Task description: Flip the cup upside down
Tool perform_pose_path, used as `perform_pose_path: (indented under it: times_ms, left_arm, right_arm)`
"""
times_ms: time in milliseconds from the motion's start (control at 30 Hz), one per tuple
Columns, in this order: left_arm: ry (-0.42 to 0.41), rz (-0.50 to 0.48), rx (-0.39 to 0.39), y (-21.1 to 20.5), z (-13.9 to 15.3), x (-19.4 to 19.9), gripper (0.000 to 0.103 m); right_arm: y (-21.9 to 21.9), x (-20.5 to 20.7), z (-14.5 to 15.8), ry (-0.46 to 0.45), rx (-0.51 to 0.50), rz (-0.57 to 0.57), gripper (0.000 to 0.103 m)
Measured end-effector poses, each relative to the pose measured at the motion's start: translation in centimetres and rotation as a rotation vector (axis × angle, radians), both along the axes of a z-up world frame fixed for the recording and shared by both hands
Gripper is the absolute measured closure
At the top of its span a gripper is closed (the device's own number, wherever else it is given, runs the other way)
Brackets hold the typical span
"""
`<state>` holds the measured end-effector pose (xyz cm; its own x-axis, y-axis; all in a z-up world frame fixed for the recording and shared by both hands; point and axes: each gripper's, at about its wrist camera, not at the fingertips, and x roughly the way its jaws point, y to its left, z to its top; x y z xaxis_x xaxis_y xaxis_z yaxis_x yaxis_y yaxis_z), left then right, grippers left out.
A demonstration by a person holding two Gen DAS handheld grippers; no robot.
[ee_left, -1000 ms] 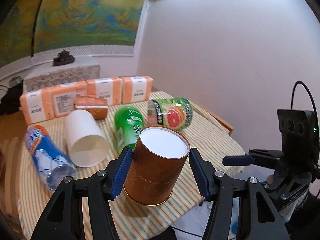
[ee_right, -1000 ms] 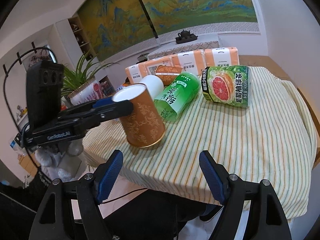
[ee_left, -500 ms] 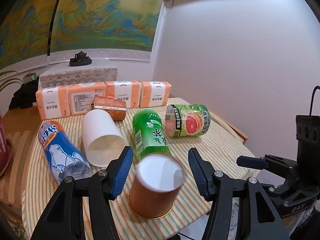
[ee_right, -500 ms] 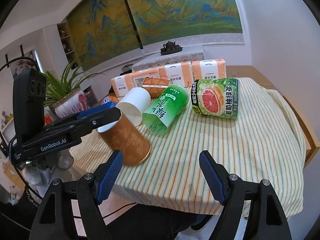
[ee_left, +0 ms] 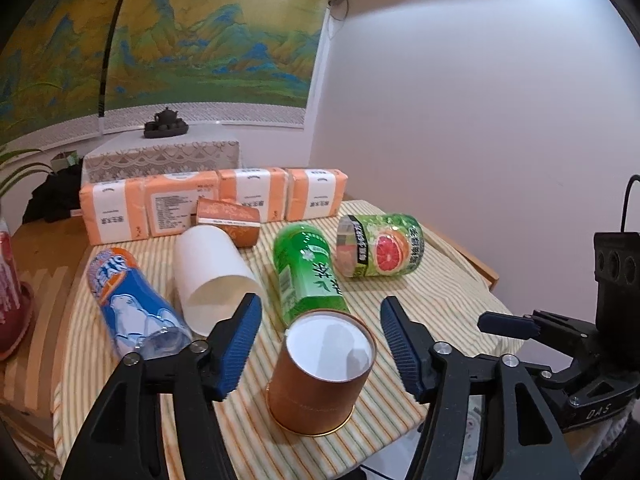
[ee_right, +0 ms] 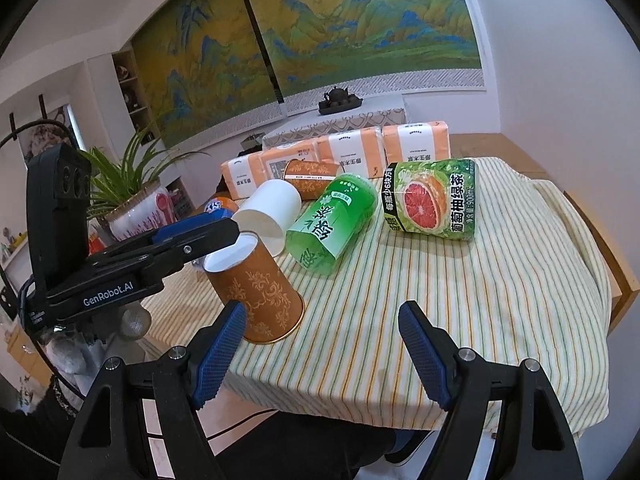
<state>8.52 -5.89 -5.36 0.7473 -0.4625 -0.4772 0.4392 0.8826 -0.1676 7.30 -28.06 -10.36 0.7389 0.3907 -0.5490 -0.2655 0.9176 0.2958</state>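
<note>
A brown patterned paper cup (ee_left: 318, 376) stands upside down on the striped tablecloth near its front edge, white base up, gold rim down. It also shows in the right wrist view (ee_right: 258, 286). My left gripper (ee_left: 320, 344) is open, its blue pads apart on either side of the cup and not touching it. In the right wrist view the left gripper's fingers (ee_right: 192, 236) hover over the cup's top. My right gripper (ee_right: 320, 354) is open and empty, low at the table's front edge, to the right of the cup.
Behind the cup lie a white paper cup (ee_left: 214, 276), a green bottle (ee_left: 308, 276), a grapefruit tea bottle (ee_left: 380, 250), a blue bottle (ee_left: 132, 304) and a second brown cup (ee_left: 228, 220). Orange tissue packs (ee_left: 212, 204) line the back. A potted plant (ee_right: 132, 200) stands at left.
The left gripper set the cup down upside down on the cloth, let go and drew back and upward. The right gripper stayed open and shifted slightly.
</note>
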Motion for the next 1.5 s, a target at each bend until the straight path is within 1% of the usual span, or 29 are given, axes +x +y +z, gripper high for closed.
perform_pose_path:
  times_ms: [167,200,267,433,500,667,800,867,900,933,1000,1133,1300,1400,1500]
  left_arm:
    - [-0.05,0.048,0.012,0.9,1.5,-1.3,0.029]
    - [-0.063,0.063,0.016,1.2,1.9,-1.6,0.023]
    - [-0.093,0.113,0.029,1.7,2.8,-2.5,0.015]
    - [-0.142,0.215,0.062,2.8,4.7,-4.2,0.01]
    - [-0.149,0.259,0.071,3.5,5.4,-5.0,0.005]
    - [-0.166,0.304,0.072,5.1,7.3,-6.8,0.003]
    - [-0.185,0.364,0.083,6.1,9.1,-8.5,0.002]
    - [-0.19,0.38,0.071,6.6,9.6,-9.4,0.001]
    - [-0.194,0.392,0.064,6.9,9.9,-10.1,0.0]
    - [-0.198,0.401,0.064,7.1,10.0,-10.6,0.0]
    - [-0.209,0.426,0.074,7.4,10.0,-11.7,0.0]
    - [-0.2,0.457,0.097,7.5,9.4,-12.9,0.0]
    - [-0.159,0.476,0.082,8.0,8.1,-13.4,0.0]
    - [-0.135,0.486,0.078,8.2,7.4,-13.0,0.0]
    - [-0.131,0.499,0.078,8.4,7.0,-12.9,0.0]
  right_arm:
    - [0.0,-0.2,0.6,-0.023,0.011,-0.023,0.028]
    - [0.0,-0.2,0.8,-0.027,0.015,-0.028,0.028]
    - [0.0,-0.2,1.2,-0.039,0.021,-0.041,0.028]
    - [0.3,-0.4,2.2,-0.073,0.03,-0.081,0.028]
    - [0.5,-0.5,2.8,-0.09,0.034,-0.103,0.028]
    - [0.8,-0.8,4.5,-0.128,0.044,-0.12,0.028]
    - [1.0,-1.5,6.6,-0.171,0.049,-0.131,0.027]
    - [1.1,-2.1,7.4,-0.193,0.047,-0.144,0.025]
    - [1.2,-2.5,7.9,-0.21,0.046,-0.154,0.021]
    - [1.3,-2.7,8.0,-0.218,0.046,-0.16,0.017]
    - [1.5,-3.4,8.3,-0.239,0.041,-0.18,0.012]
    - [2.2,-4.4,8.5,-0.26,0.014,-0.195,0.012]
    - [3.4,-5.5,8.0,-0.287,-0.025,-0.222,0.008]
    - [3.9,-5.9,7.7,-0.282,-0.038,-0.217,0.007]
    - [4.0,-5.9,7.4,-0.274,-0.037,-0.214,0.007]
